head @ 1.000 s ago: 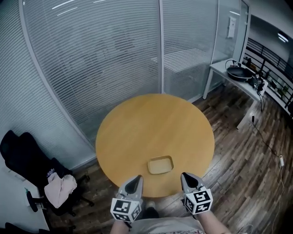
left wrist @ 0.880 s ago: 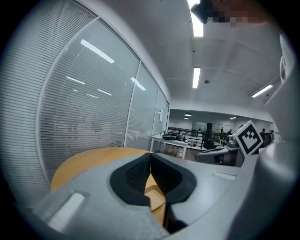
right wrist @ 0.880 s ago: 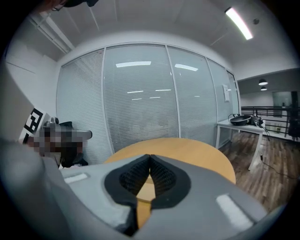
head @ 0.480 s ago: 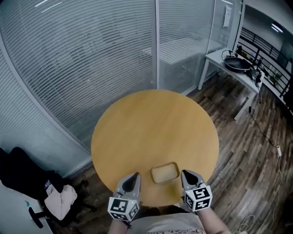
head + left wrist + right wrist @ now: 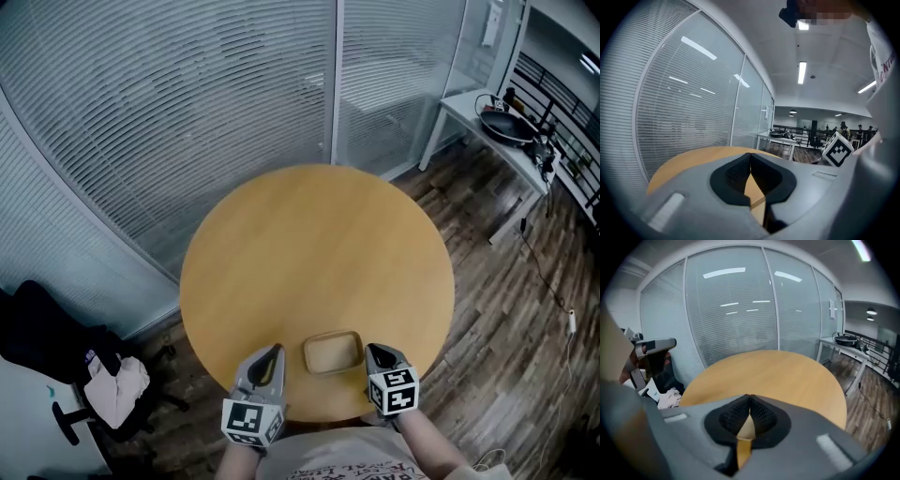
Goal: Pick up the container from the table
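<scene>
Here we are over the round wooden counter (image 5: 309,244), and the container (image 5: 333,351), a shallow tan rectangular tray, sits close to the near edge, flat on the wood. The left claw (image 5: 271,352) hangs just to its left and the right claw (image 5: 374,350) just to its right. The tray lies between the two, and neither appears to be touching it.

Look along the left claw (image 5: 750,156) in the left gripper view: its dark ribbed pads meet at the tips, closed, with nothing caught between them, only the counter's wood showing through the gap lower down. It's the same in the right gripper view, where the right claw (image 5: 750,398) has its tips pressed together and holds nothing, with the bare counter top stretching out beyond.

Round about, a glass partition with blinds (image 5: 187,112) curves behind the counter. At the far right stands a white desk (image 5: 467,105) carrying a dark pan (image 5: 509,126). Down at the left, a black chair (image 5: 42,328) has pale clothing (image 5: 117,386) heaped on it. Dark wooden floor (image 5: 506,309) runs along the right side.
</scene>
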{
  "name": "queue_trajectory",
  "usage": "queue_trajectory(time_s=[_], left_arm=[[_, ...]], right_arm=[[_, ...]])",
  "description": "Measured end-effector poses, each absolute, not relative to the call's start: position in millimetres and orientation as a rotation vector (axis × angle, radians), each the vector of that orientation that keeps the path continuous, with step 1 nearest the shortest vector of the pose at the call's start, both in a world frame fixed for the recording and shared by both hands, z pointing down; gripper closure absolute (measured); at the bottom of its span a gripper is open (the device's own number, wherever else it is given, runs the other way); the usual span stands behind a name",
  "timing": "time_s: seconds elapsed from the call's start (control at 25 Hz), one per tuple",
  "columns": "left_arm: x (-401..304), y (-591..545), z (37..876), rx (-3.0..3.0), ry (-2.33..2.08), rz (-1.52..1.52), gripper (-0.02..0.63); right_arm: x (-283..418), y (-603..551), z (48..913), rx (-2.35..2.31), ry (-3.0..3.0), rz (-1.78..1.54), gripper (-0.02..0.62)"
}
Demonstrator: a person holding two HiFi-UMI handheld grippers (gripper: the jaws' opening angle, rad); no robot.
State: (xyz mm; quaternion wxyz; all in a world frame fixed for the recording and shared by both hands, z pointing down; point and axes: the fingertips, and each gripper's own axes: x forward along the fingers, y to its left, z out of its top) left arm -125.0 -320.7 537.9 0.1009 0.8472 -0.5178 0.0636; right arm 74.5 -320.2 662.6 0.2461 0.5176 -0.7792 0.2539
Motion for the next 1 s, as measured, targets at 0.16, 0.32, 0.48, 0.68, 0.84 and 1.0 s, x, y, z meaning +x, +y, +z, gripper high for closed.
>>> queue_trajectory(time_s=[0.16, 0.32, 0.48, 0.68, 0.84, 1.0], left_arm=[[-123, -329, 552, 2.463, -1.547, 0.165, 0.598], [-121, -337, 566, 2.415, -1.578, 0.147, 0.598], [-120, -339, 578, 2.381, -1.594, 0.171, 0.598], [-123, -345, 587, 2.348, -1.619, 0.216, 0.598], [-124, -351, 590, 2.319, -1.631, 0.231, 0.598], [-128, -361, 589, 2.309, -1.642, 0.235, 0.598]], right_arm=[[76, -330, 709, 1.303, -2.049, 0.808, 0.527], [80, -346, 748, 1.216, -1.970, 0.872, 0.508], [82, -351, 779, 1.157, -1.880, 0.940, 0.506], [87, -355, 807, 1.145, -1.781, 1.048, 0.506], [85, -353, 819, 1.111, -1.748, 1.133, 0.509], [82, -355, 828, 1.080, -1.725, 1.162, 0.560]])
